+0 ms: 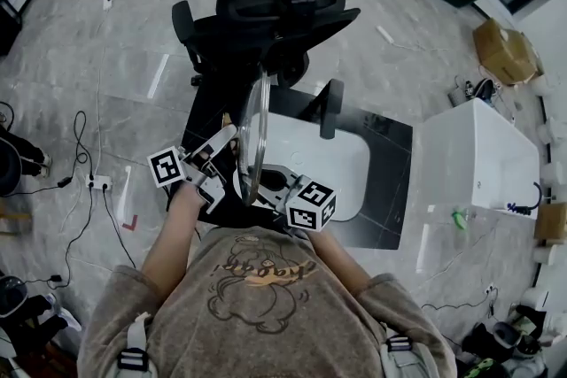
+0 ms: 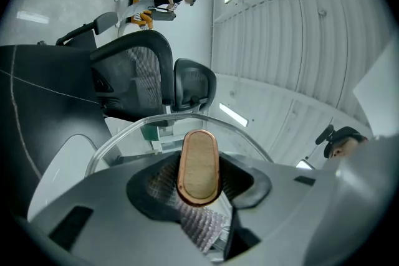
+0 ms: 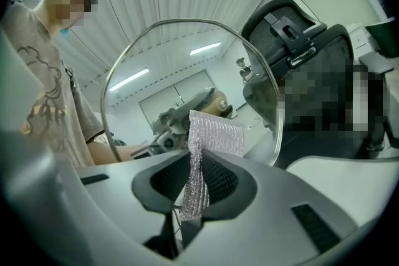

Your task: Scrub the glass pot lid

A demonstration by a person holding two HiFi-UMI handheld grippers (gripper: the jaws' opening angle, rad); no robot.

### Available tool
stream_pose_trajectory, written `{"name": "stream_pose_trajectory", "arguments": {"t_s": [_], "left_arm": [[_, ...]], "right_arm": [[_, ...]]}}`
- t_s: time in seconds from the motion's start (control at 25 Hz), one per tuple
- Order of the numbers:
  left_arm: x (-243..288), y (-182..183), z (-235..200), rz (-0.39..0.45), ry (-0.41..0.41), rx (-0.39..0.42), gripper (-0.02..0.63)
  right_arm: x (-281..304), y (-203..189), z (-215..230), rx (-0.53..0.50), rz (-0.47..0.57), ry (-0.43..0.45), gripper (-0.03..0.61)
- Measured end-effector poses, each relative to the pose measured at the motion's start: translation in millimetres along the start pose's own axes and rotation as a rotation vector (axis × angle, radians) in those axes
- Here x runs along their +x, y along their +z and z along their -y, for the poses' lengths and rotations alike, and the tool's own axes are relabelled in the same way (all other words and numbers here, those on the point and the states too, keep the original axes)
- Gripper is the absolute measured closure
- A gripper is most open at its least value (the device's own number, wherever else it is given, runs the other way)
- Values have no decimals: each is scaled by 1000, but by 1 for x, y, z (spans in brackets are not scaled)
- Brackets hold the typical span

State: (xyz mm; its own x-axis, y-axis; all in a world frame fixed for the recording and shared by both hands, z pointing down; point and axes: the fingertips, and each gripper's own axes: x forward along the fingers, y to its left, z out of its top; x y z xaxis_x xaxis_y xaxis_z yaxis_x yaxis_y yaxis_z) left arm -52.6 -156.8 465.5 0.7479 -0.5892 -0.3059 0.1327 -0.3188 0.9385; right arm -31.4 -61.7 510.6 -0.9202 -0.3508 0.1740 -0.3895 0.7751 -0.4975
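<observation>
Glass lid (image 3: pixel 193 71); wooden knob (image 2: pixel 199 166); glittery mesh scourer (image 3: pixel 215 134).

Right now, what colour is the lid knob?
Lid knob: tan wood, copper rim; clearest in the left gripper view.

both forearms (image 1: pixel 173 235) reach forward, close together; left gripper (image 1: pixel 229 135) clamps the lid knob (image 2: pixel 199 165), right gripper (image 1: pixel 254 187) pinches a scrub cloth (image 3: pixel 215 134).
</observation>
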Motion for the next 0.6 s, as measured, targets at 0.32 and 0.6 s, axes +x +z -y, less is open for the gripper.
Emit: {"name": "stream_pose_trajectory", "arguments": {"t_s": [0.32,0.6], "left_arm": [[-5,10,-7,21,27,3,434],[-7,2,-10,3,33,-7,434]], "right_arm": [[-12,26,-33,28,38,114,503],[-24,66,-45,4,131,137,502]]}}
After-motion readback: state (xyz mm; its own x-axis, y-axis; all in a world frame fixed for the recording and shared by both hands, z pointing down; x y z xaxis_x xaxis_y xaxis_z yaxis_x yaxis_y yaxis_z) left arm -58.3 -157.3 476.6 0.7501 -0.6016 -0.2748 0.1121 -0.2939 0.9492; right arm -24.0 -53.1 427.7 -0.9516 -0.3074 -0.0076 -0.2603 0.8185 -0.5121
